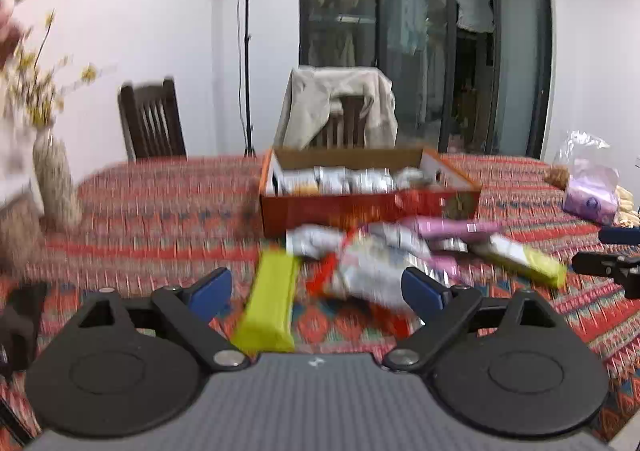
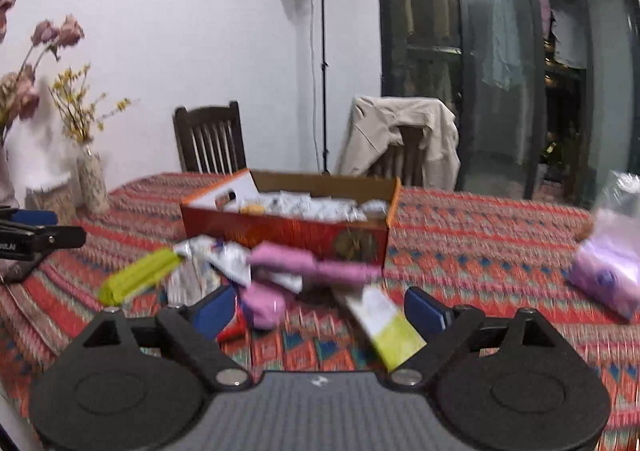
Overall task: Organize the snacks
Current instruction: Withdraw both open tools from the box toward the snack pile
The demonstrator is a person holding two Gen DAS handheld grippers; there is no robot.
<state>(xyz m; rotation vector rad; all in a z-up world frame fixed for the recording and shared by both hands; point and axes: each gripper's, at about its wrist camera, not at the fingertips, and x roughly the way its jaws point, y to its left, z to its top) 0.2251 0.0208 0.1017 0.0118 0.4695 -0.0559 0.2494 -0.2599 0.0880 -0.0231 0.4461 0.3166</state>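
- The left hand-held gripper (image 1: 316, 287) is seen with its jaws set wide apart; nothing is clamped, although a yellow-green snack bar (image 1: 272, 307) lies on the tabletop (image 1: 160, 211) in the gap between the blue pads (image 1: 212, 287).
- The right hand-held gripper (image 2: 320, 309) is likewise held with its jaws wide apart and nothing gripped; a white and yellow-green packet (image 2: 388, 321) lies on the tabletop just inside its right pad.
- The loose snacks (image 1: 372, 255) are heaped on the patterned cloth near the middle of the tabletop, just on the near side of the red cardboard box (image 1: 368, 207).
- In the heap, silver-white wrappers, pink packets (image 2: 312, 265) and a red-edged packet are piled across one another; individual items are blurred and cannot be separated exactly.
- The red cardboard box stands open at the far side of the heap, and wrapped snacks (image 1: 340, 181) are seen lying inside it.
- A pale purple bag (image 1: 592, 195) rests at the far right of the tabletop, well apart from the heap.
- A vase of flowers (image 2: 90, 179) stands at the far left of the tabletop.
- Two dark wooden chairs (image 2: 210, 141) are placed behind the tabletop; a beige jacket (image 2: 404, 131) is draped over the right one.
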